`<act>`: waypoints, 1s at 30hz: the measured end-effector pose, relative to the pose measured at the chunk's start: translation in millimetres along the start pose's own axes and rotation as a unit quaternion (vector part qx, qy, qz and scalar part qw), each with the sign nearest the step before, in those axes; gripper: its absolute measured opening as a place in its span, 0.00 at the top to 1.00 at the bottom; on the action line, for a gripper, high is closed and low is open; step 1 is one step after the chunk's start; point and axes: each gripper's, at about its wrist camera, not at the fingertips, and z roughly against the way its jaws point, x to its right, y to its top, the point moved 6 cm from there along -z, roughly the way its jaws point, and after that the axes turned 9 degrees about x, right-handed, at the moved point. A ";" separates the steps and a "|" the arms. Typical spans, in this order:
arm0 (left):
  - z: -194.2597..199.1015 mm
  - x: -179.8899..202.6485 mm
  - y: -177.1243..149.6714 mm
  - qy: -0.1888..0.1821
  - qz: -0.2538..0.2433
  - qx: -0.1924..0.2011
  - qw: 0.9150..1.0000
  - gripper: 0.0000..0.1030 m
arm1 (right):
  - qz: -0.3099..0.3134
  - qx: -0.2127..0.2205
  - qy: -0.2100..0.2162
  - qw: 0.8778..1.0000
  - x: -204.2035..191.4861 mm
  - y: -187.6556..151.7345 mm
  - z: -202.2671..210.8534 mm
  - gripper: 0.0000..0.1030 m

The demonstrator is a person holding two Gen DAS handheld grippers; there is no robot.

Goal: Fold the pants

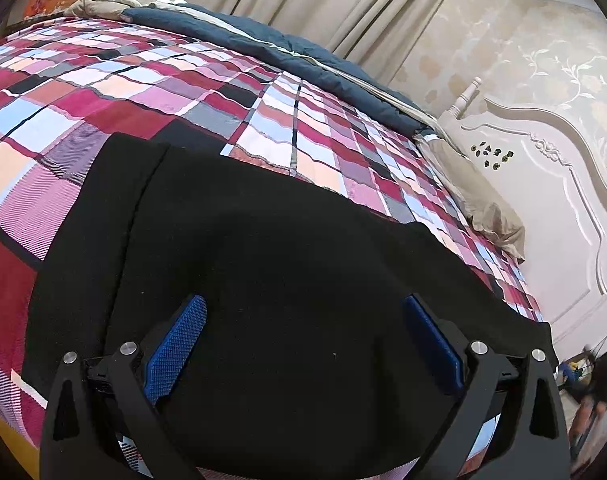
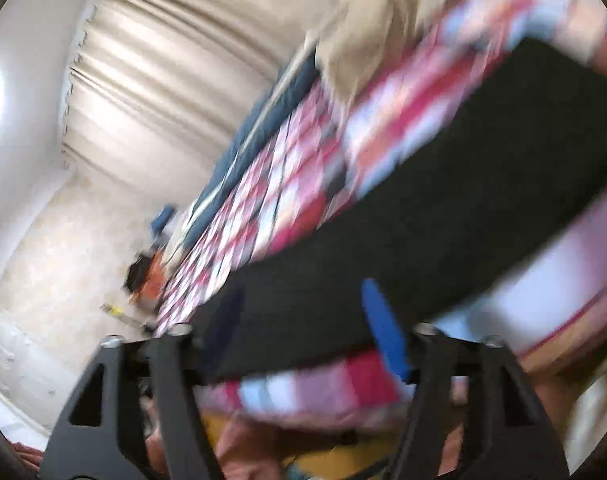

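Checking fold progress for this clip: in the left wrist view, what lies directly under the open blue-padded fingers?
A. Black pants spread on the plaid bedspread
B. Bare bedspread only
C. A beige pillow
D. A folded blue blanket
A: the black pants lie flat on the plaid bedspread, filling the space under and between the fingers of the left gripper, whose jaws stand wide apart.

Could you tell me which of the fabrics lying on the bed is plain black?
The pants, spread flat nearest the camera on the checked bedspread; the quilt behind is blue.
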 end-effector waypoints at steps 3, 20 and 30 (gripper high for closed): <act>-0.8 -0.1 0.4 0.000 0.000 0.001 1.000 0.05 | 0.042 0.057 -0.072 0.995 45.4 75.4 35.9 0.28; -2.4 -1.8 3.0 0.011 0.001 -0.001 1.000 0.05 | 0.043 -0.076 -0.199 0.976 162.2 114.9 2.1 0.48; -3.6 -0.2 4.7 0.007 0.008 -0.004 1.000 0.05 | 0.154 -0.092 -0.307 0.935 110.8 123.7 -8.0 0.84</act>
